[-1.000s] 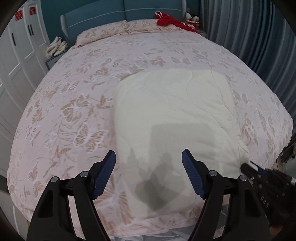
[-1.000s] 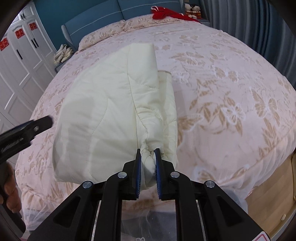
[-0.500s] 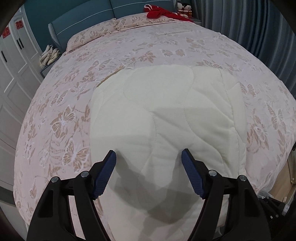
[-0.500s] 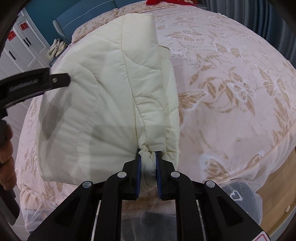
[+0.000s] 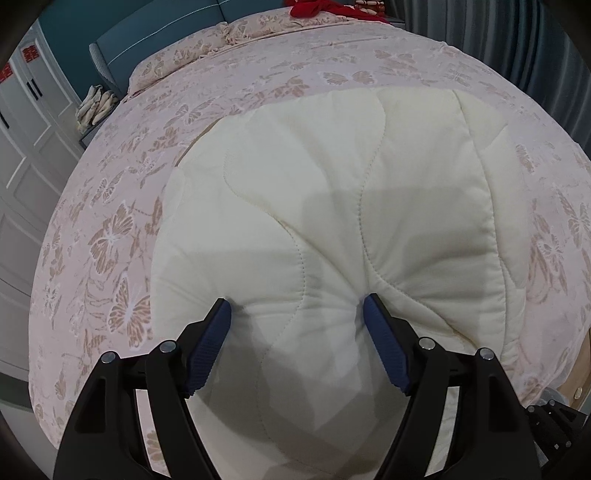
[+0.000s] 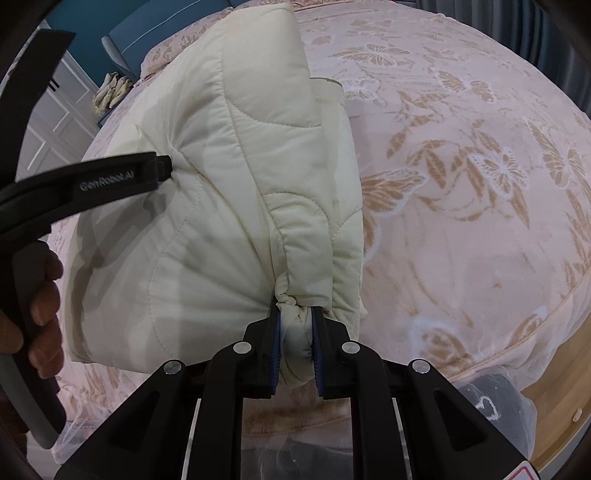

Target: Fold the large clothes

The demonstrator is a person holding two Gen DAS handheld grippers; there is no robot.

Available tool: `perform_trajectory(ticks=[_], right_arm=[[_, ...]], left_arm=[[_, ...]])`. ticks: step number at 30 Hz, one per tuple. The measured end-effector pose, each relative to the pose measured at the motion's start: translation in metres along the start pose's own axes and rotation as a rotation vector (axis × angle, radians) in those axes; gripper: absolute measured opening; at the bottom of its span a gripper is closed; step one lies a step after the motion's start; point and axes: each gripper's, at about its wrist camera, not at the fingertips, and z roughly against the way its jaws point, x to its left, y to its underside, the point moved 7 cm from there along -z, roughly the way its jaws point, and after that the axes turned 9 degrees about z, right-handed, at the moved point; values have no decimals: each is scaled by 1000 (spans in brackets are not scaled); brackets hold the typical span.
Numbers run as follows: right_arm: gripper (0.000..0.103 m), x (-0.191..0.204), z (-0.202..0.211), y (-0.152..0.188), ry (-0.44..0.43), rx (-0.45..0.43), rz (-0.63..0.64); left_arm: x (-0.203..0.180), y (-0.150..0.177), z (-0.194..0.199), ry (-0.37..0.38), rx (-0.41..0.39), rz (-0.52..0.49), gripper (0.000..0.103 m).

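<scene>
Left wrist view: the left gripper (image 5: 297, 314) stands released, fingertips denting the cream quilt (image 5: 332, 221), which lies lengthwise toward the headboard (image 5: 155, 33) on the bed (image 5: 110, 192). Right wrist view: the right gripper (image 6: 294, 325) is clenched on the quilt's bunched near corner, opposite the headboard.

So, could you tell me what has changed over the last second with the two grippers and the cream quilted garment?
The left gripper has come down onto the cream quilted garment; its open fingers now press into the padding, gripping nothing. The right gripper stays shut on the bunched edge and has sunk a little. The garment still lies on the floral bedspread.
</scene>
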Motion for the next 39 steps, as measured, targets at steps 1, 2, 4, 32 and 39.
perform_trajectory(ticks=[1, 2, 4, 32, 39], right_arm=[[13, 0, -2, -1, -2, 1, -1], [13, -1, -3, -1, -4, 2, -1], [13, -1, -5, -2, -5, 5, -1], [13, 4, -20, -13, 72, 35, 73], [13, 6, -21, -14, 109, 31, 97]], left_arm=[[-1, 0, -2, -2, 0, -2, 72], [-1, 1, -3, -4, 0, -3, 73], [-2, 1, -7, -6, -2, -5, 73], [-6, 4, -18, -14, -11, -11, 73], [-7, 3, -20, -16, -11, -9, 73]])
